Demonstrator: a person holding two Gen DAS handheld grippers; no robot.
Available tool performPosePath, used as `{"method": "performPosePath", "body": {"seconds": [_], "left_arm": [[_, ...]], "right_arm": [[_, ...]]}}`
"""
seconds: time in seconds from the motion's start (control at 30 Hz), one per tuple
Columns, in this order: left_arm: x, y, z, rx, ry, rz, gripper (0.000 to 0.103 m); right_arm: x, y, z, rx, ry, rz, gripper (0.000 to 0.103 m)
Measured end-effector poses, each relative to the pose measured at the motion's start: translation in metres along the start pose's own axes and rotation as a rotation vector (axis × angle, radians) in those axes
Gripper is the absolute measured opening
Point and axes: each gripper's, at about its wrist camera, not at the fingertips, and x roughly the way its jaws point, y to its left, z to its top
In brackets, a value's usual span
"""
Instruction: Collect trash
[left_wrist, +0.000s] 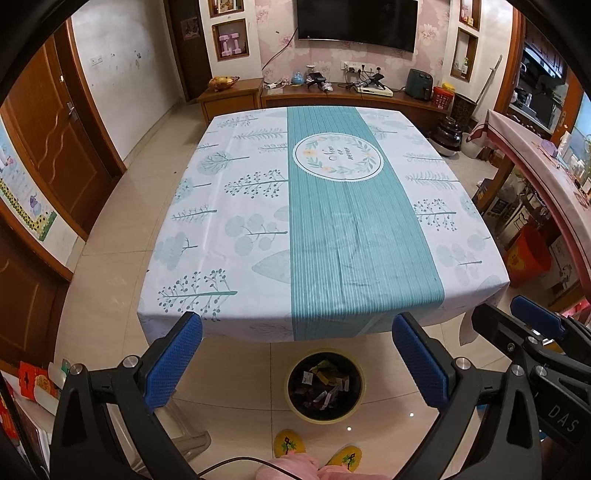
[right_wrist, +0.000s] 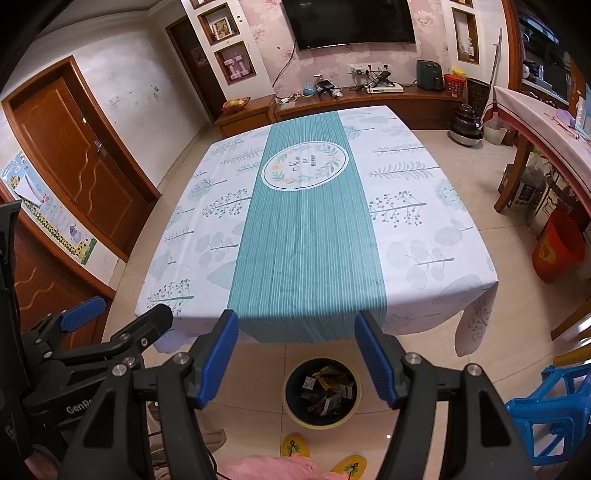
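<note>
**Both grippers held over desk edge, bin of trash on floor below**

Seen from two wrist cams, both aimed down and forward across a desk (left_wrist: 258, 206) draped in a white tablecloth (right_wrist: 424, 236) w/ pale tree prints and a teal striped centre band carrying a round floral emblem.

Left gripper (left_wrist: 297, 336) at bottom of left cam: black frame, blue pads, jaws spread wide, nothing between them. Tips sit in line w/ near desk edge. Right gripper (right_wrist: 297, 332) at bottom of right cam: same build, jaws spread apart, nothing pinched. Each gripper also visible at the side of the other's view, just beside one another.

On the tiled floor (left_wrist: 122, 229), near the desk's front edge: round bin (right_wrist: 321, 393) w/ yellow rim and dark liner, holding trash (right_wrist: 327, 391), i.e. a heap of small wrappers and paper scraps. Seen in the gap between the jaws in both views, well below them, not touched.

Just beside bin, at frame bottom: yellow slippers (left_wrist: 290, 443) and pink trouser legs (right_wrist: 269, 469) of the person.

Background: wall TV (left_wrist: 356, 20), low wooden cabinet (left_wrist: 343, 99) w/ cables and small appliances, wooden door (right_wrist: 79, 162) at left, blue plastic stool (right_wrist: 550, 406) at right, red bucket (right_wrist: 557, 247) by a second covered table.
</note>
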Motion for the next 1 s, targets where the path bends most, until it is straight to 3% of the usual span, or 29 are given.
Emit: {"method": "performPosePath", "body": {"seconds": [1.0], "left_arm": [[0.0, -0.025, -0.004, -0.042, 0.034, 0.02, 0.102]], "right_arm": [[0.0, -0.013, -0.002, -0.007, 0.008, 0.011, 0.066]]}}
